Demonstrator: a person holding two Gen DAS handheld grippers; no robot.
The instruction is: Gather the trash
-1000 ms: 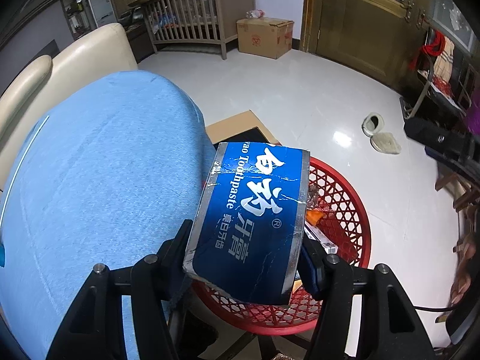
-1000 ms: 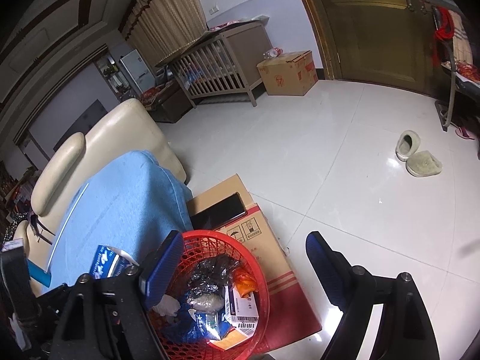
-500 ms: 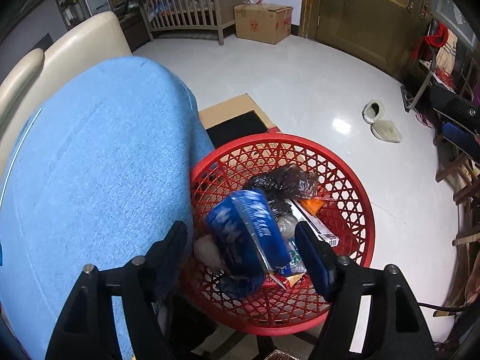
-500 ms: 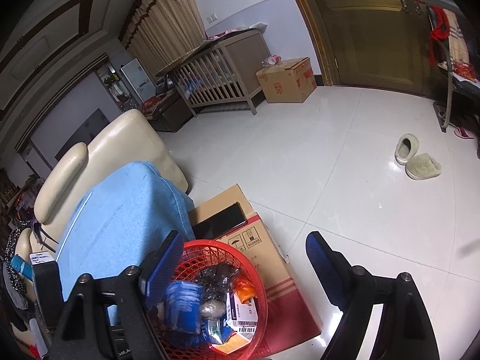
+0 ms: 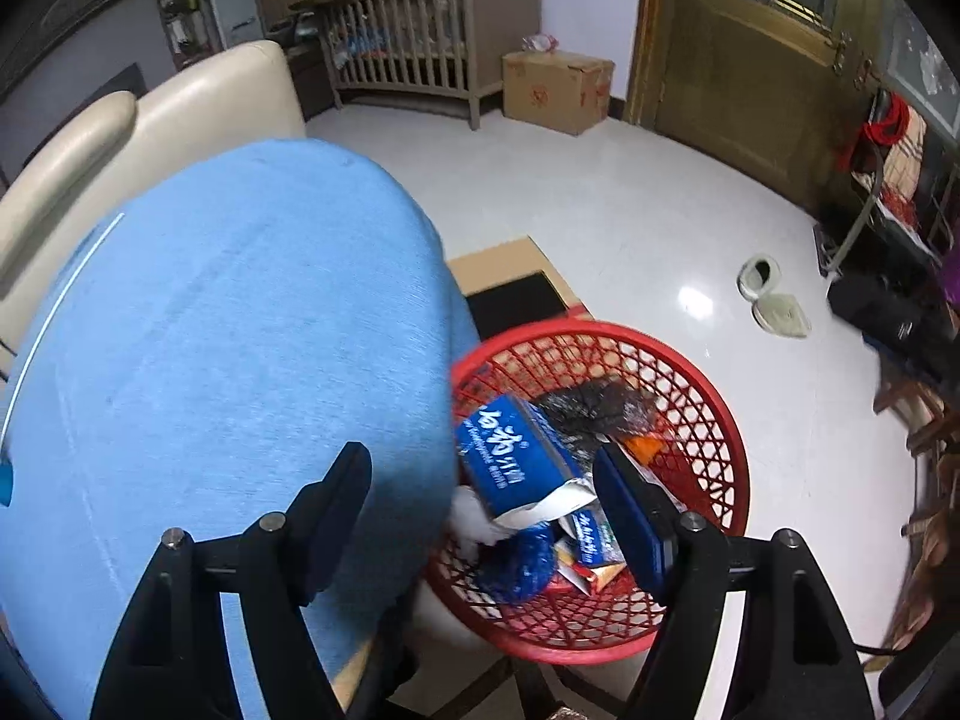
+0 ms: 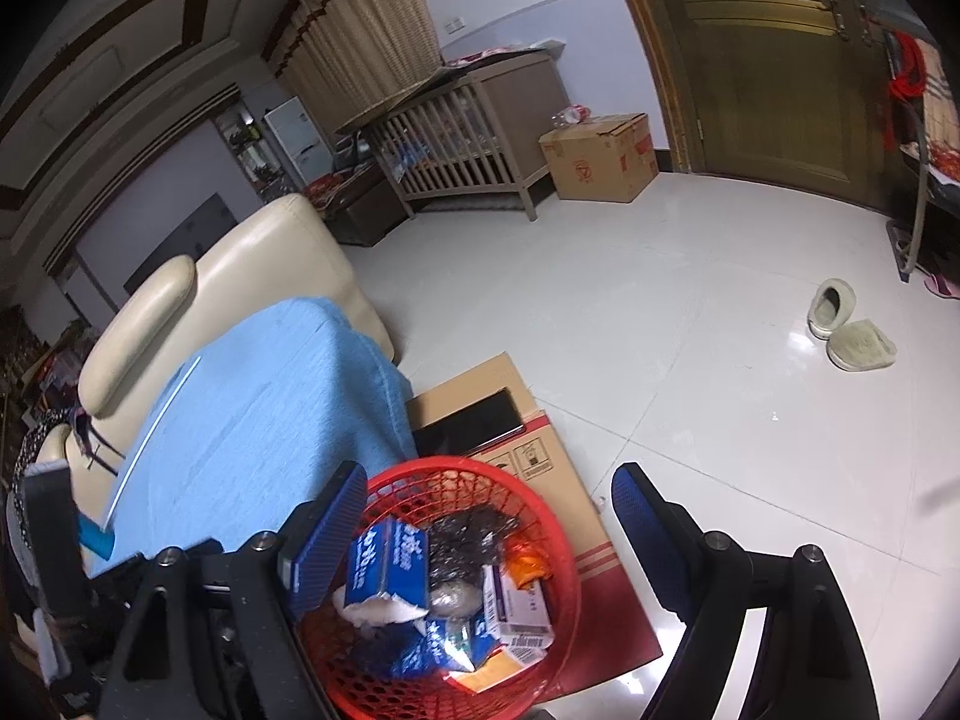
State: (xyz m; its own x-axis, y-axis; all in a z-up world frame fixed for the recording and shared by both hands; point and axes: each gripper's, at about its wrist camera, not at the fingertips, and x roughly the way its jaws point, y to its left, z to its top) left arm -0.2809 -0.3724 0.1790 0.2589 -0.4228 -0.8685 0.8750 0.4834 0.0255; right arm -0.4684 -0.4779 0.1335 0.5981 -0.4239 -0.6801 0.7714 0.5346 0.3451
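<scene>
My left gripper [image 5: 480, 480] is opening, fingers empty; the toothpaste box [image 5: 513, 459] lies in the red basket [image 6: 564, 546]. Only my right view shows my wide, empty right gripper [image 6: 489, 501] and the phone [image 6: 468, 423] on the cardboard [image 6: 480, 378]

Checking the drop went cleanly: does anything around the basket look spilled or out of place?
Nothing spilled: the blue toothpaste box lies tilted, crumpled at one end, inside the red basket. A dark phone lies on the cardboard beside it, not trash.

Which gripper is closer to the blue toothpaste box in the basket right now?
Left. The left gripper hangs open just above the toothpaste box; the right gripper sits higher, farther back.
</scene>
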